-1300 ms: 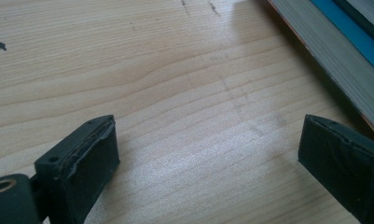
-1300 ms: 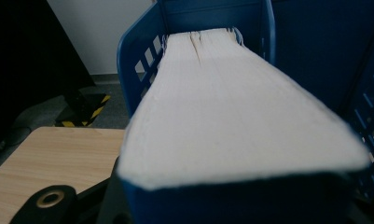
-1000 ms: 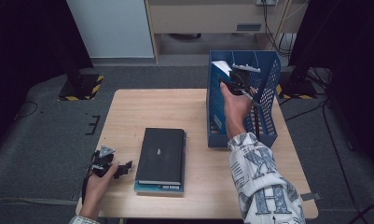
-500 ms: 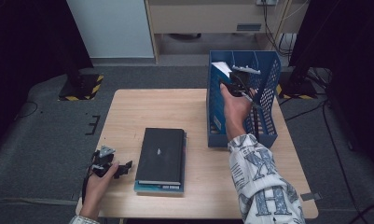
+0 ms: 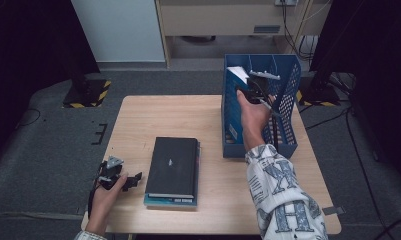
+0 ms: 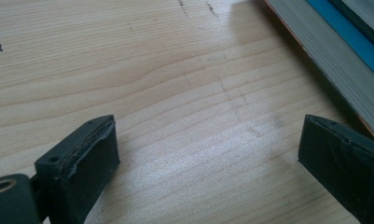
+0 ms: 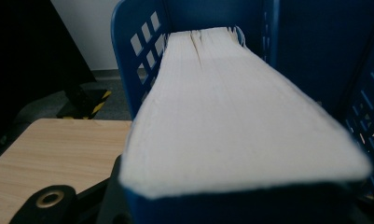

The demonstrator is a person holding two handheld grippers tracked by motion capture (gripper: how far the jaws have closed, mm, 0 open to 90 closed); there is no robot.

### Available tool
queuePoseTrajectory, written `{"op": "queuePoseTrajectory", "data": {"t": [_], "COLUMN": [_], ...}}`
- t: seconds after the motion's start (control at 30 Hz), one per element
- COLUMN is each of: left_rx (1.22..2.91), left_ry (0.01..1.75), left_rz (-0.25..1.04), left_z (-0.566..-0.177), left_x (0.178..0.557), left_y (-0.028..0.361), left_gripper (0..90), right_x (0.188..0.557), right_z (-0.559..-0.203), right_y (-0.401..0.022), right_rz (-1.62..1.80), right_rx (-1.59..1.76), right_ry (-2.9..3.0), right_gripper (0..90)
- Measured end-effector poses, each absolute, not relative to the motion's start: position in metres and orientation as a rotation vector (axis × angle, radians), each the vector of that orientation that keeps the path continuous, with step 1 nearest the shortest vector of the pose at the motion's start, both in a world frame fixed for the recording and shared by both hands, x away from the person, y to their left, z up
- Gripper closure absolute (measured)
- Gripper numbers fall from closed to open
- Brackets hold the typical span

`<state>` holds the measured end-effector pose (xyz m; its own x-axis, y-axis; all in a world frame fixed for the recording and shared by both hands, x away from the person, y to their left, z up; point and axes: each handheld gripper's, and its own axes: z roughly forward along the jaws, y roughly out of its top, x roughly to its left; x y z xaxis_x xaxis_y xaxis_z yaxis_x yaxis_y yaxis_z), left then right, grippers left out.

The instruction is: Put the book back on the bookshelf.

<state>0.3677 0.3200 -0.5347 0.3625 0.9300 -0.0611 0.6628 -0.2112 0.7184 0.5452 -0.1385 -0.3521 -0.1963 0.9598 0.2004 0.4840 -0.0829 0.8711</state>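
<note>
Meanwhile, left gripper (image 6: 208,154) gapes above wooden table (image 5: 178,120); right gripper (image 5: 252,86) clamps book (image 7: 231,112).

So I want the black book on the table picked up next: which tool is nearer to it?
Left. The left tool rests on the table just beside the black book, jaws open. The right tool is up in the blue file holder.
</note>
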Motion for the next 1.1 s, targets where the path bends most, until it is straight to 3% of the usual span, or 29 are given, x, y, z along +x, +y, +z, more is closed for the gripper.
{"op": "queuePoseTrajectory", "data": {"t": [1.1], "left_rx": [1.963], "left_ry": [1.373], "left_rz": [0.51], "left_z": [-0.535], "left_x": [0.368], "left_y": [0.318], "left_gripper": [4.5], "right_x": [0.517], "right_z": [-0.354], "right_y": [-0.153], "right_rz": [1.159], "right_rx": [1.537], "right_ry": [1.825], "right_gripper": [59.3]}}
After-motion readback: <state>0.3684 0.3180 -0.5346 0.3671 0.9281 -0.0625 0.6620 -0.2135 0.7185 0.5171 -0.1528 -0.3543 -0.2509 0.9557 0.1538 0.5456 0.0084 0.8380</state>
